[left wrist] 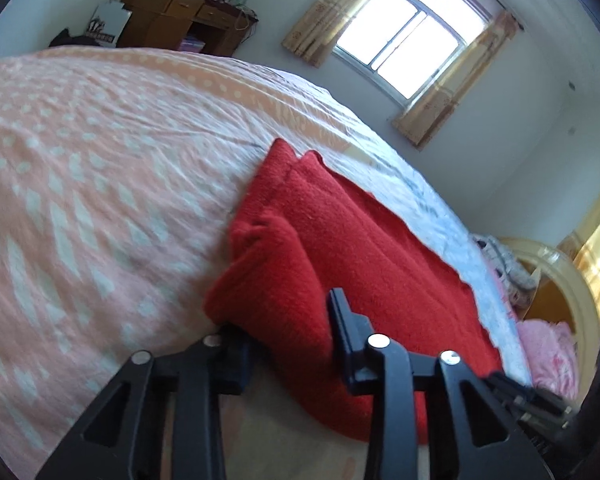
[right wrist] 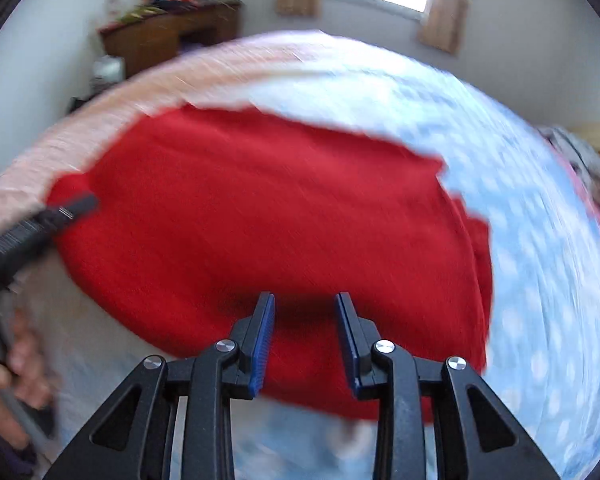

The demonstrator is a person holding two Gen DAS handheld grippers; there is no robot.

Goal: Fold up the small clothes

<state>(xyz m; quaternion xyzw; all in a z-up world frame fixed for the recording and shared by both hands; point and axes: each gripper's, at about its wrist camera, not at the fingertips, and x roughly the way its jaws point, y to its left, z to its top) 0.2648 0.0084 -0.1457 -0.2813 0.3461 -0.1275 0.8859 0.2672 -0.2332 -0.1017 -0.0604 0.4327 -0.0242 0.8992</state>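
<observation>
A red knitted garment [left wrist: 340, 248] lies on the bed, with a folded sleeve or edge bunched at its near left side. My left gripper [left wrist: 284, 320] has its jaws apart, with the bunched red fabric between them; one finger is partly hidden under the cloth, and a firm hold cannot be told. In the right wrist view the same garment [right wrist: 268, 208] spreads wide across the bed. My right gripper [right wrist: 305, 312] is open and empty, just above the garment's near edge. The left gripper [right wrist: 40, 220] shows at the garment's left corner.
The bed has a pink and white dotted sheet [left wrist: 80, 200]. A wooden desk [left wrist: 176, 16] with clutter stands at the far wall beside a curtained window [left wrist: 412, 28]. Pink cloth and a round wooden frame [left wrist: 556, 280] lie at the right.
</observation>
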